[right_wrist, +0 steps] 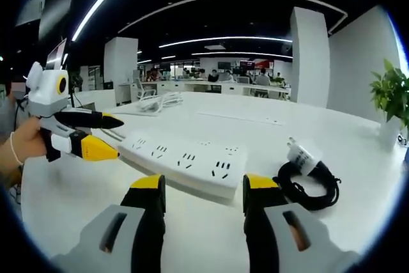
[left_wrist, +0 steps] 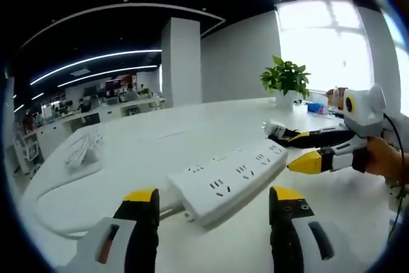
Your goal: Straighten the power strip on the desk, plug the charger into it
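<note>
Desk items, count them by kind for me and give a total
Power strip: 1
Charger with coiled black cable: 1
Potted plant: 1
Bundle of white cables: 1
Total: 4

**White desk and what lies on it**

The desk (right_wrist: 211, 234) is white and curved. A power strip (right_wrist: 185, 158) lies at frame centre, a charger (right_wrist: 301, 156) with coiled black cord to its right, white cables (right_wrist: 156, 101) at upper left, a potted plant (left_wrist: 286, 81) at upper right.
</note>
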### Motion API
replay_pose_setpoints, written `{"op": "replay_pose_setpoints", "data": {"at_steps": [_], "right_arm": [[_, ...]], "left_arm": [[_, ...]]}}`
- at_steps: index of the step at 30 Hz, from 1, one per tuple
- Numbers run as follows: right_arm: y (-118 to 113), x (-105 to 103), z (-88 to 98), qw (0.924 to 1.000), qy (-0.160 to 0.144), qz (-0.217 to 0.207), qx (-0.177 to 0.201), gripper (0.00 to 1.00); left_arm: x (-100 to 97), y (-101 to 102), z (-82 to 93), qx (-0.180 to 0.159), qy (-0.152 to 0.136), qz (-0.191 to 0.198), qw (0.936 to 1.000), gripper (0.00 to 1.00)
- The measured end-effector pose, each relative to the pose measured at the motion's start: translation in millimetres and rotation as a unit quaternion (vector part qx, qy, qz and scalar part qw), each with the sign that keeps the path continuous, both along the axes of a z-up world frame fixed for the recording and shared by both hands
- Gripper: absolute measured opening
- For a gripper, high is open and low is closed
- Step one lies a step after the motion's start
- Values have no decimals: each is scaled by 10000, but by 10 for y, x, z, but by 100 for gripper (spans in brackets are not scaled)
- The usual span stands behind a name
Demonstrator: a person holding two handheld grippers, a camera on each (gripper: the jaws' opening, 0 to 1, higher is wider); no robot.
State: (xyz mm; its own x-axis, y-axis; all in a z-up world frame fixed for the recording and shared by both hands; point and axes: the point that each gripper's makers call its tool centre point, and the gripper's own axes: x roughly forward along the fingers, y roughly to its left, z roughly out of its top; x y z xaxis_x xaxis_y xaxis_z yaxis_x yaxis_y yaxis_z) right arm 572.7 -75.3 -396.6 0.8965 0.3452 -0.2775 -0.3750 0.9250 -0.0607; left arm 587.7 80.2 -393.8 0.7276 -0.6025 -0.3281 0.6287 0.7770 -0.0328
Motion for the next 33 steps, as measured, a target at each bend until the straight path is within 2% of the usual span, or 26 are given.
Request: {"op": "replay_pose_setpoints", "data": {"at_steps": [13,19,33], "right_arm": [[-1,-156,158,9995,-129,259,-146,49],[-30,-237,208,9989,-243,367,-131,49],[-136,-379,332,9975,-382,590,-73,50]], "left_arm": [[-9,116,57,83,-99,29,9999,72],[-132,44,83,-6,-171,27,9999,72],[-342,54,143,-249,-349,76,9991,73]]}}
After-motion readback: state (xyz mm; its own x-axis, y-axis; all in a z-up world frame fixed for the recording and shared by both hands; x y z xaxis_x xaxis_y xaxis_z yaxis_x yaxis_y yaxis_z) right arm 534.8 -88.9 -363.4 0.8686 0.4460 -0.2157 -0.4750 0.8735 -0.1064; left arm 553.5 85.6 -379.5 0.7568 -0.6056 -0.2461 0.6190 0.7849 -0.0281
